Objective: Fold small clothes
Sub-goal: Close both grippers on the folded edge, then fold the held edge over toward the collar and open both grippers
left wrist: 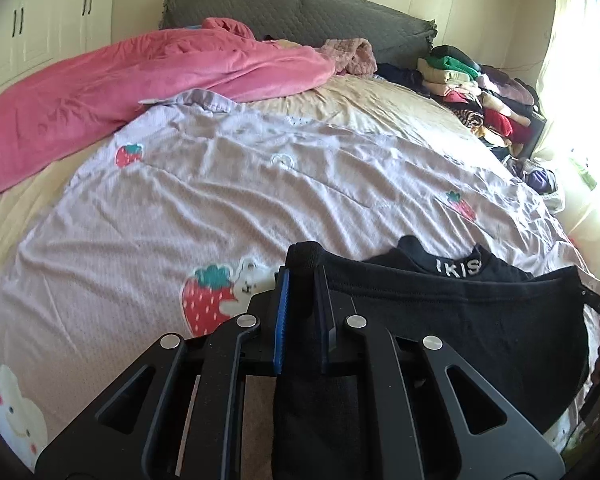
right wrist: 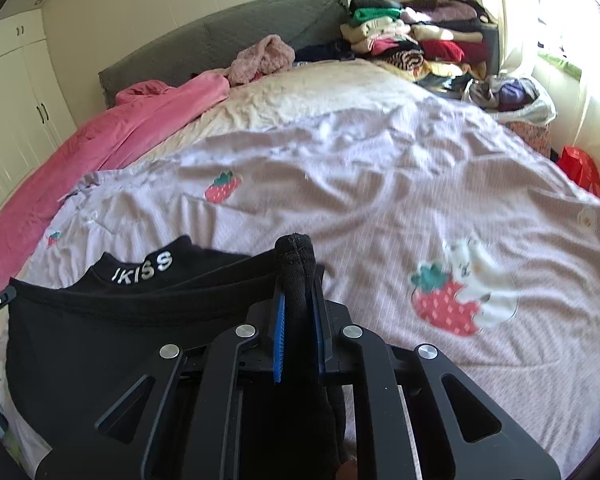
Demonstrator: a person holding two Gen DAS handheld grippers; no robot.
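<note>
On the bed, near its front edge, the left tool and right tool each clench a bunched corner of the soft, limp black garment, likely light and best held at its corners.

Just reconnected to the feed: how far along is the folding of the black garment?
Done: both corners gripped; the left gripper and right gripper are each shut on the black garment. In hand: it hangs stretched between them over the strawberry-print sheet. Left: no fold made yet.
</note>
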